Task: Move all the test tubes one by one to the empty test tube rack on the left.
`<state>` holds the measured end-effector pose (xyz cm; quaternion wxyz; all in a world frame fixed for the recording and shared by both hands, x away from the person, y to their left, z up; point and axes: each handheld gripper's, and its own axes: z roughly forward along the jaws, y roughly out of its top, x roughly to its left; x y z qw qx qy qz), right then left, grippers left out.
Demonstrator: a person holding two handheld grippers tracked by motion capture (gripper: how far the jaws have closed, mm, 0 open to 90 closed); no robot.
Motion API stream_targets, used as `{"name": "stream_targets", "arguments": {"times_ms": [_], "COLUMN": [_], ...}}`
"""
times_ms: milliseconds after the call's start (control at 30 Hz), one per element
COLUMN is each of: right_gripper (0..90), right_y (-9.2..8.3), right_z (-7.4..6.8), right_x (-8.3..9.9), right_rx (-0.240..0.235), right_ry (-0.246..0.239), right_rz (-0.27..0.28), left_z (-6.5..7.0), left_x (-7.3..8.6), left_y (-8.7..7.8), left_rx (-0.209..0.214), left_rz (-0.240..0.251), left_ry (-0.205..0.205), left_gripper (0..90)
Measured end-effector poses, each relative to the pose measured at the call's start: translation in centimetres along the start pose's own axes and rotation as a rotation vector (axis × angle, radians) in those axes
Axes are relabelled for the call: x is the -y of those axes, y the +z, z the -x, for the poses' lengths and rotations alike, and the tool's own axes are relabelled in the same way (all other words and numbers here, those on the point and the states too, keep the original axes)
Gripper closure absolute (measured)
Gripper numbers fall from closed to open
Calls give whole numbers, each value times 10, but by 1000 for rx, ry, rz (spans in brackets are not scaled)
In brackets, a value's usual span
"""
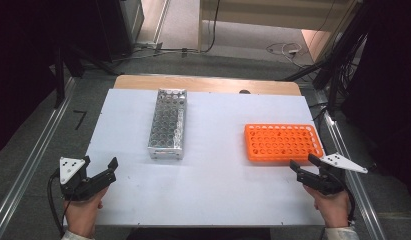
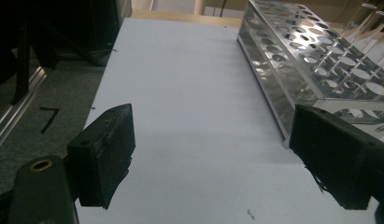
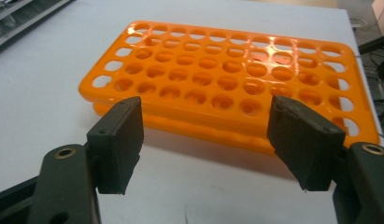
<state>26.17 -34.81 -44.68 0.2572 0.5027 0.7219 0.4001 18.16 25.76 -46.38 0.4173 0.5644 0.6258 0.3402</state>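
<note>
Facing the flat orange plastic tube rack [image 3: 227,79] with right gripper [image 3: 206,144] spread wide and empty, rack just beyond both jaws; left gripper [image 2: 213,154] likewise agape, well left of that rack, beside the clear perforated rack [image 2: 320,60].

Metal rack [image 1: 167,123] left on table [image 1: 213,190]; plastic rack [image 1: 282,142] right.

The orange tube rack [image 1: 283,142] lies flat on the right side of the white table top, its rows of round holes empty. The clear tube rack [image 1: 167,123] stands well apart to the left, long side running away from the person
</note>
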Motion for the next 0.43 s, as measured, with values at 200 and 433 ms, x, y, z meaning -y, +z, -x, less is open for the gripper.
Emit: {"name": "stream_targets", "arguments": {"times_ms": [200, 433], "right_gripper": [255, 159], "right_y": [0, 0], "right_z": [19, 34], "right_x": [14, 36], "right_rx": [58, 114], "right_ry": [43, 89], "right_rz": [-37, -109], "left_z": [-7, -7], "left_x": [2, 7], "left_y": [1, 12], "left_rx": [-19, -19], "left_rz": [-13, -78], "left_ry": [-15, -34], "left_gripper": [144, 143]}}
